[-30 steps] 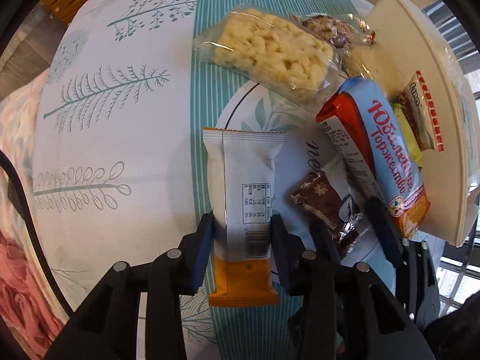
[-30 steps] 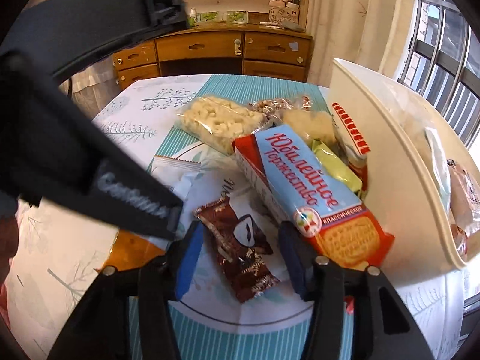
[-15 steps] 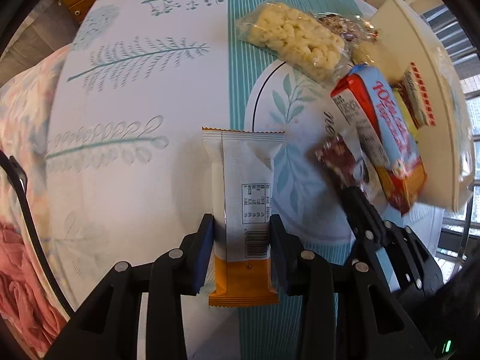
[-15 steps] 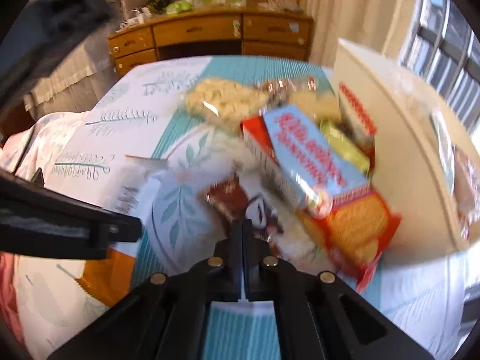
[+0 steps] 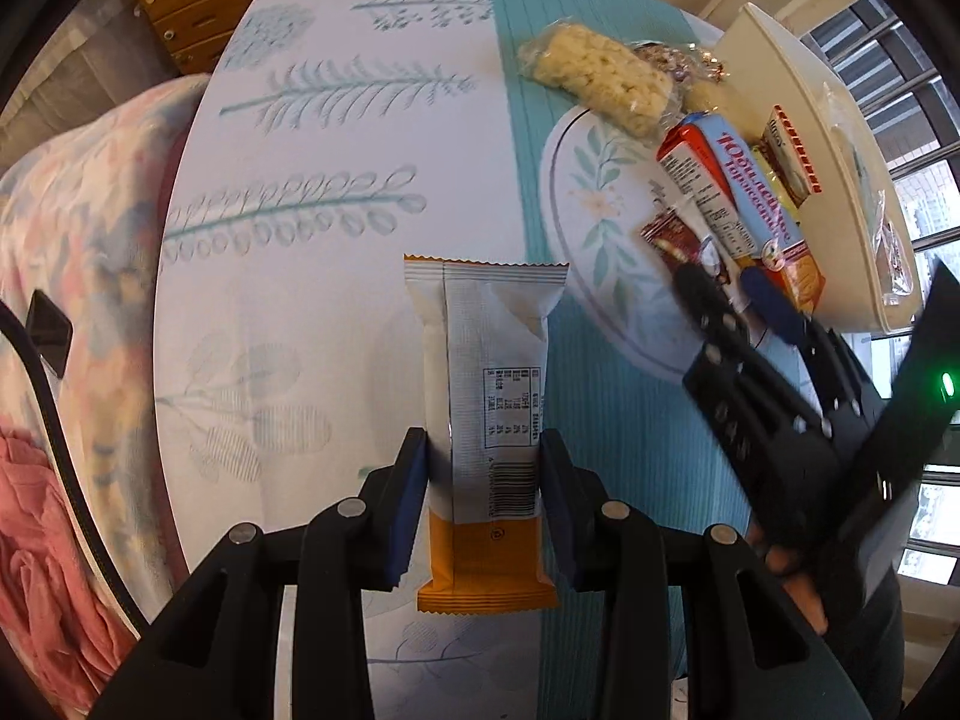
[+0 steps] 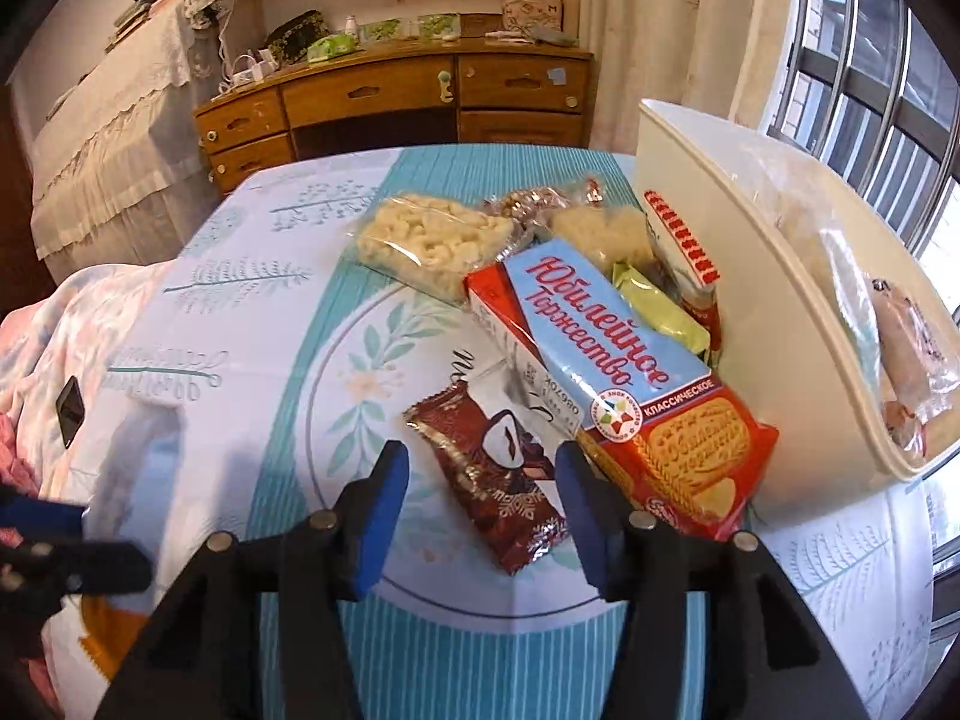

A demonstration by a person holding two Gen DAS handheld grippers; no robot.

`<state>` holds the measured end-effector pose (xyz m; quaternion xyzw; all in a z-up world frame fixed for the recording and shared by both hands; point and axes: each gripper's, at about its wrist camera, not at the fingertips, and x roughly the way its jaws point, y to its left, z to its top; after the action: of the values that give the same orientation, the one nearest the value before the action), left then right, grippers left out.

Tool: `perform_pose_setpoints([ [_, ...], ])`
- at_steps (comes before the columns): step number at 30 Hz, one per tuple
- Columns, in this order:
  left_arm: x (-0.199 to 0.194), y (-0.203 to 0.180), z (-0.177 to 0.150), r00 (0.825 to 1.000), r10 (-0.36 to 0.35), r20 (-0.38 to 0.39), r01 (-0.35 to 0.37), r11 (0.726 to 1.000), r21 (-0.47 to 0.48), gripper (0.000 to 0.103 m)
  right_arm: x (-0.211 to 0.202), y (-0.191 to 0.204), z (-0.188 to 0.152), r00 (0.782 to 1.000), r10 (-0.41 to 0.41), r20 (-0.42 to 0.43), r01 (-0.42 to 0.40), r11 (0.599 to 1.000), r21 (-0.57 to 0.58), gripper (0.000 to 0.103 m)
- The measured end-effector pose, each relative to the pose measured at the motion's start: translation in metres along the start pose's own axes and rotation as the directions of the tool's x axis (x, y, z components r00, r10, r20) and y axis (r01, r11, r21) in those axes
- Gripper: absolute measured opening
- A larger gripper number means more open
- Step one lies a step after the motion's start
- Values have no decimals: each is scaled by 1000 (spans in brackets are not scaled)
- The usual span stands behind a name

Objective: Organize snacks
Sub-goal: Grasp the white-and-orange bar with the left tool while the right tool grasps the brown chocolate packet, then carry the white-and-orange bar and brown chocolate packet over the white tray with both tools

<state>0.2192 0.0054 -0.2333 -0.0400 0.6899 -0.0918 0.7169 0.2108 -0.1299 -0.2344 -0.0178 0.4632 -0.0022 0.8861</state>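
The left gripper (image 5: pixel 483 498) clamps the white-and-orange bar (image 5: pixel 486 396) above the bench (image 5: pixel 312 228). The right gripper's (image 6: pixel 480 510) fingers (image 6: pixel 384 504) are opening astride the brown bar (image 6: pixel 498 474), apparently without contact, beside the biscuit pack (image 6: pixel 618 384).

**Sunlit bedroom behind the action**

A wooden dresser (image 6: pixel 390 102) with drawers stood against the far wall, clutter lining its top and the shelf above. A barred window (image 6: pixel 870 78) on the right poured daylight in, cream curtains (image 6: pixel 654 42) beside it. A lace-edged white cloth (image 6: pixel 114 138) draped furniture at left. A leaf-print cloth covered the surface (image 5: pixel 336 192), with pink floral bedding (image 5: pixel 66 252) alongside.
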Motion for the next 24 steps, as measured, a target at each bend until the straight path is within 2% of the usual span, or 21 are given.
perform_pose_setpoints([
  [3,0,9,-5,1000,-17,2,17,1000,-5,35,11,2,0,999,-43,-13,43,998,-43,56],
  [7,-6,14,-11,998,-56,32,56,998,7,35,19,1,3,1000,-20,-12,19,999,-46,58],
  [11,-21,13,-11,992,-88,96,85,996,30,35,25,0,9,1000,3,-10,-3,1000,-26,58],
  [14,-32,13,-7,984,-111,142,106,993,41,35,26,1,12,1000,17,-1,-17,1000,-24,47],
  [19,-40,14,-4,970,-117,212,112,993,37,35,27,-5,17,1000,14,-23,-14,1000,2,19],
  [24,-36,2,12,950,-106,294,104,994,25,35,24,-18,18,994,88,-72,-83,994,73,15],
])
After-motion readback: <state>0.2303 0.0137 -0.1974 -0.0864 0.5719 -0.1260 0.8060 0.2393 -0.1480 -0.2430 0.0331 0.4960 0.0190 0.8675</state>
